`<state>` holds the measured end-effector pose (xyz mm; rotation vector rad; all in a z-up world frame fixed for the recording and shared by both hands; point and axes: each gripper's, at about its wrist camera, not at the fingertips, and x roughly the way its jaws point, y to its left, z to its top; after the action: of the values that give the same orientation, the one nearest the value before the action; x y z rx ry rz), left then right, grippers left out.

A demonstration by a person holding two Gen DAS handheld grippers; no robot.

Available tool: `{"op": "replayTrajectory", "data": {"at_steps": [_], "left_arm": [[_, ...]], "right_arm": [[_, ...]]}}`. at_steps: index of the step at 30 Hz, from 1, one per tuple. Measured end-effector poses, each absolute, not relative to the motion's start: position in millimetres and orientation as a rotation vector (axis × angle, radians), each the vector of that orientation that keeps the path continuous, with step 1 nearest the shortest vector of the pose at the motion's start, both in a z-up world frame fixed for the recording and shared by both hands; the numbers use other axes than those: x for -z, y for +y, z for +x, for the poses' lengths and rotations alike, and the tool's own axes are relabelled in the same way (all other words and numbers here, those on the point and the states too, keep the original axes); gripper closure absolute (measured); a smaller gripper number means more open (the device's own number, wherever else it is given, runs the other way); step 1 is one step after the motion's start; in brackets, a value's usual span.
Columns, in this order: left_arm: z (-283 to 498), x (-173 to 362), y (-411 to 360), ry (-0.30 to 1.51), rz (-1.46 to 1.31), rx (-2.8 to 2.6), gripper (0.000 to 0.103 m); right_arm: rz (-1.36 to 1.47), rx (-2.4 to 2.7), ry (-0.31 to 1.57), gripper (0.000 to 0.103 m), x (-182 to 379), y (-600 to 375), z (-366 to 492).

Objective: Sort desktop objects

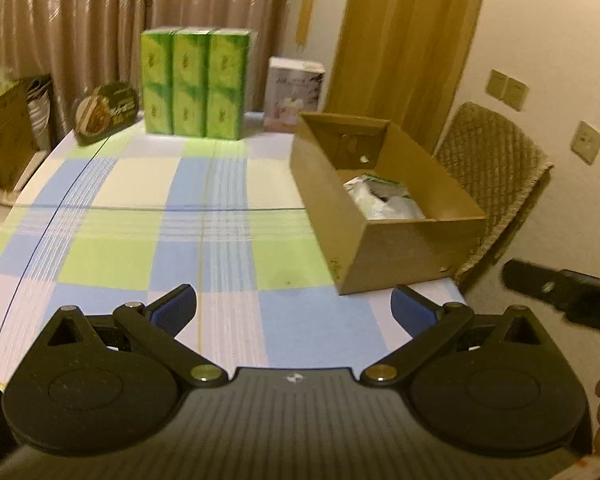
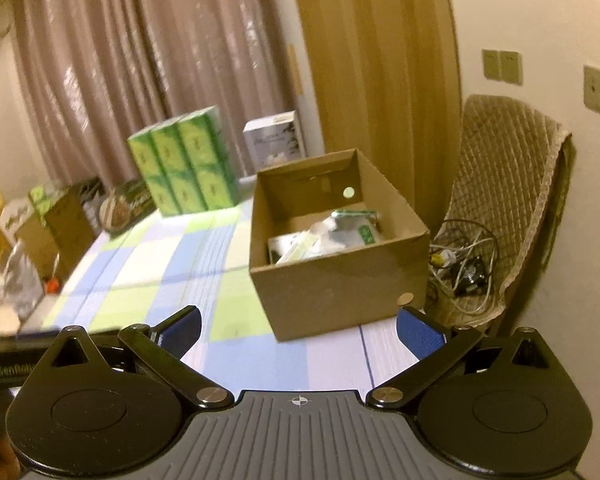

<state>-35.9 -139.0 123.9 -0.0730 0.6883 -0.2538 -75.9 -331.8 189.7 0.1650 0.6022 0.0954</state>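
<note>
Cardboard box (image 2: 332,280) sits on the checked tablecloth (image 1: 140,248), already holding white packets (image 2: 332,232), so I judge sorting is under way. Beyond the box stand green cartons (image 1: 196,84). My left gripper (image 1: 294,308) and right gripper (image 2: 300,330) both gape, holding nothing.

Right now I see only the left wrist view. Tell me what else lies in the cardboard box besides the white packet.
Observer: The right wrist view shows the cardboard box holding a second item, a flat green-and-white pack, nearer the front wall than the white packet.
Operator: Check the chair seat.
Observer: A tangle of cables lies on the seat of the chair.
Operator: Report the right gripper.
Observer: The right gripper has its fingers spread wide, with nothing between them.
</note>
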Motion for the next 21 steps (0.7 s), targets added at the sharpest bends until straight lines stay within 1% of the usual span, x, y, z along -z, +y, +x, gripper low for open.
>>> {"op": "replayTrajectory", "data": {"at_steps": [10, 21], "left_arm": [[-54.9, -136.2, -149.8, 0.694, -0.060, 0.297, 0.001], [-55.3, -135.9, -154.2, 0.697, -0.047, 0.288, 0.001]], "right_arm": [[0.090, -0.069, 0.598, 0.002, -207.7, -329.1, -111.2], [0.046, -0.043, 0.605, 0.002, -209.2, -327.5, -119.2]]}}
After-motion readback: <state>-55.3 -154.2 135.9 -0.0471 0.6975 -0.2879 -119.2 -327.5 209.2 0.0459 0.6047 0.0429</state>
